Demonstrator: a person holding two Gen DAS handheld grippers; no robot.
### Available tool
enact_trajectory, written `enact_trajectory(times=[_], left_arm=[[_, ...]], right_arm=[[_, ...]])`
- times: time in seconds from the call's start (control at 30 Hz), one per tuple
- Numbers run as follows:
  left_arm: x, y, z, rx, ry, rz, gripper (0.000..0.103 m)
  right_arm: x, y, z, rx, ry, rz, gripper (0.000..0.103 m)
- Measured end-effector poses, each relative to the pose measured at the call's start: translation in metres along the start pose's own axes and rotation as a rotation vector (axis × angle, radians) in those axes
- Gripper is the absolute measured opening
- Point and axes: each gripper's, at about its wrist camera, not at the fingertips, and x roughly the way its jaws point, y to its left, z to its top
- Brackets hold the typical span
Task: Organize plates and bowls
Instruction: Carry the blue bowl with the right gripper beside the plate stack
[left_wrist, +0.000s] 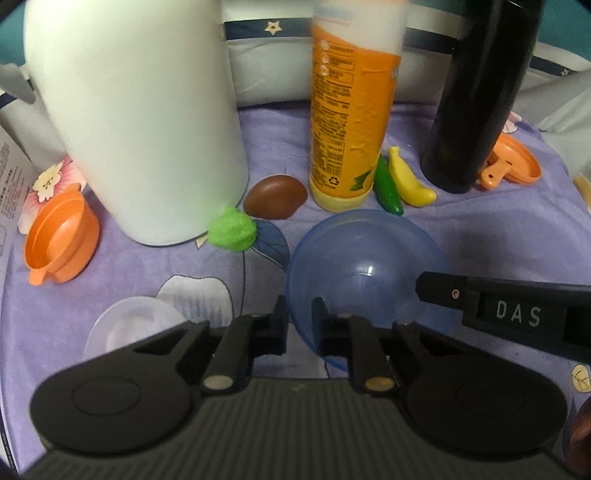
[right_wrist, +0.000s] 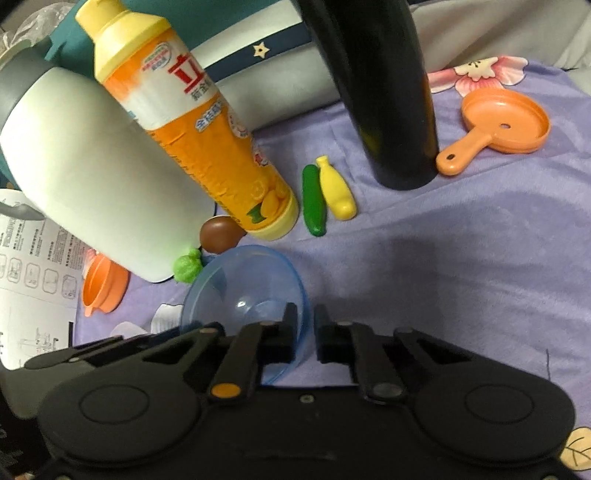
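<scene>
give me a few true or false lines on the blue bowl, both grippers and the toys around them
1. The left gripper has the blue bowl's rim between its jaws. True.
2. The right gripper is far from the bowl. False: its jaws also straddle the bowl's rim, on the opposite side.
3. The toy banana lies beside the green cucumber. True.
4. The black bottle lies on its side. False: it stands upright.
5. The orange pan holds the brown egg. False: the pan is empty, and the egg sits by the orange bottle.
</scene>
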Motion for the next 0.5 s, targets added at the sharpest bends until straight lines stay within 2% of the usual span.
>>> enact_trajectory(times=[0.2, 0.5], left_arm=[[-0.015, -0.002, -0.005, -0.018, -0.007, -0.014, 0.012], [-0.066, -0.005, -0.026, -0.038, -0.015, -0.031, 0.012]], right_arm=[[-0.01, 0.002, -0.004, 0.018, 0.012, -0.018, 0.01], [-0.056, 0.012, -0.032, -0.015, 0.003, -0.004, 0.01]])
